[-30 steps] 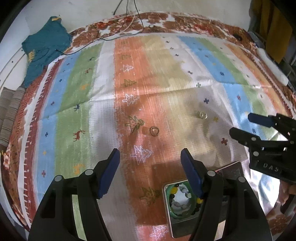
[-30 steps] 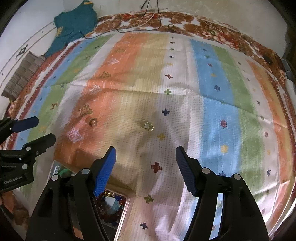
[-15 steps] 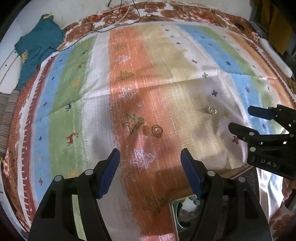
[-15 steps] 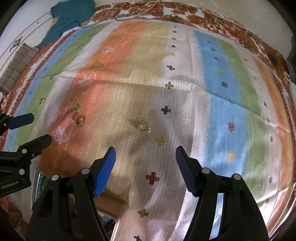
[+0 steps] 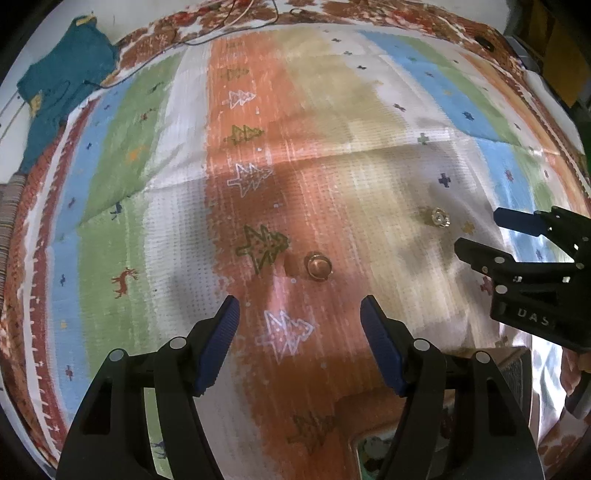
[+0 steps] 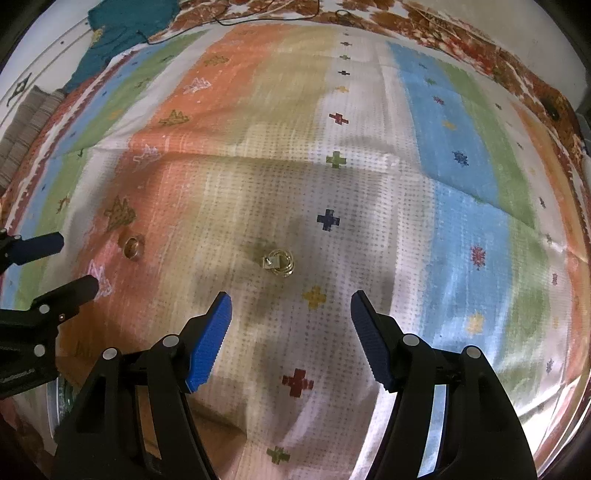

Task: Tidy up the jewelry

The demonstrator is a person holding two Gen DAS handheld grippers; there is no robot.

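A gold ring with a copper-coloured stone (image 5: 318, 266) lies on the orange stripe of the striped cloth, just ahead of my open, empty left gripper (image 5: 300, 313); it also shows in the right wrist view (image 6: 133, 246). A gold ring with a clear setting (image 6: 279, 263) lies on the pale stripe, just ahead of my open, empty right gripper (image 6: 291, 308); it also shows in the left wrist view (image 5: 438, 217). The right gripper (image 5: 476, 236) appears at the right of the left view. The left gripper (image 6: 75, 264) appears at the left of the right view.
A metal tin holding bead jewelry (image 5: 364, 456) peeks out at the bottom edge, mostly hidden; its rim shows in the right wrist view (image 6: 55, 402). A teal garment (image 5: 62, 85) and dark cables (image 5: 221, 29) lie at the far edge. Folded grey cloth (image 6: 26, 122) lies far left.
Both grippers have moved forward and down toward the rings, which now look bigger and closer. The tins have slid nearly out of view at the bottom. Both grippers stay open.
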